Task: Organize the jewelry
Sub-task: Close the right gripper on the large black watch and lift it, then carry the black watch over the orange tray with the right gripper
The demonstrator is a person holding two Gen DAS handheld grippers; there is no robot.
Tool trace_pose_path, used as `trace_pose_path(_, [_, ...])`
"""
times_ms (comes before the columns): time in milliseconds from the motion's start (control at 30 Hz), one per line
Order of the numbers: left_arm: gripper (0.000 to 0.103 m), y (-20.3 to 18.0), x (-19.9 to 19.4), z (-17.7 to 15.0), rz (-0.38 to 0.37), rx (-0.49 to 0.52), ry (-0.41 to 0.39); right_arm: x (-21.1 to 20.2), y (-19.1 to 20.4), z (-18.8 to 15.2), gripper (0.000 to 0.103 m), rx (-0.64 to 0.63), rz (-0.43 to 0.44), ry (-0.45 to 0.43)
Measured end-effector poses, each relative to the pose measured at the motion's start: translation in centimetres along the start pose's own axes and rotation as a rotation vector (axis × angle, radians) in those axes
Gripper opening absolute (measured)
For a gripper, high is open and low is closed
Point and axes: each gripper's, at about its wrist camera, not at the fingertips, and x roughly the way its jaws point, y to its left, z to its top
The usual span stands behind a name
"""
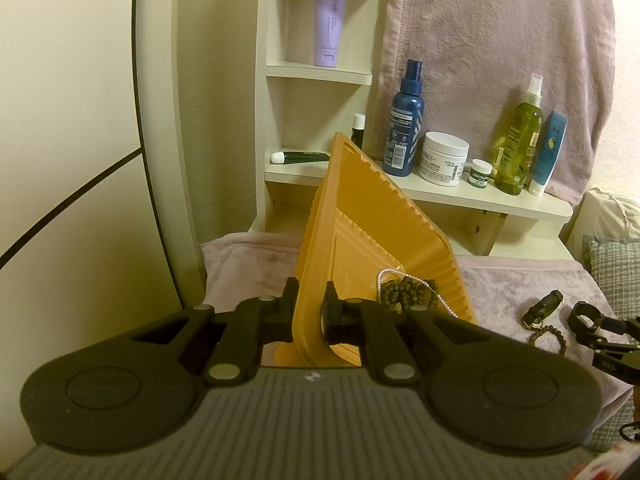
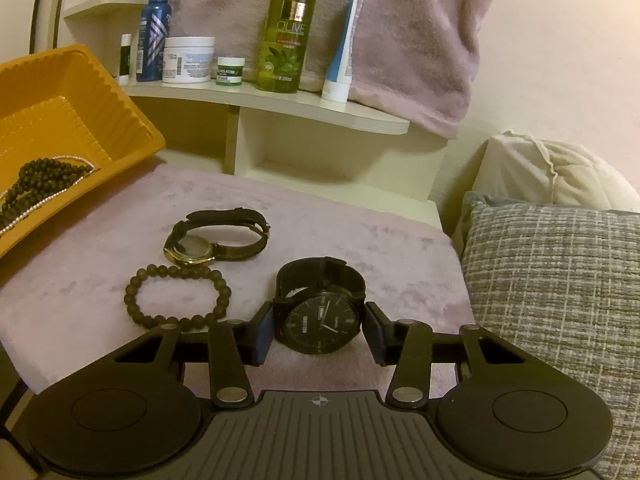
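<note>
Between the right gripper [image 2: 318, 334] fingers, spread wide: black watch [image 2: 320, 326], face up on the pink towel [image 2: 360, 240], apparently untouched by either pad.

Clamped in the left gripper [image 1: 312, 312]: rim of the orange ribbed tray [image 1: 360, 220], tipped up on edge, fingers pressed onto its wall. Inside the tray, at the low end: dark bead necklace [image 1: 408, 292] tangled with a thin pearl chain [image 1: 384, 276]. Just left of the black watch: dark bead bracelet [image 2: 178, 296], touching a gold-cased watch [image 2: 192, 250] with a dark strap. Behind, on the shelf [image 2: 280, 98]: olive bottle [image 2: 286, 28], blue spray bottle [image 2: 154, 28], white cream jar [image 2: 188, 60]. Right of the towel: grey woven cushion [image 2: 552, 280].
</note>
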Motion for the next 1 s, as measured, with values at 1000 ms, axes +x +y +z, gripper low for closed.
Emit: trace_pose_path(1000, [0.010,-0.1,-0.2,0.1,-0.013,0.002,-0.007,-4.5,2.6,7.4,0.047,0.064,0.107,-0.062])
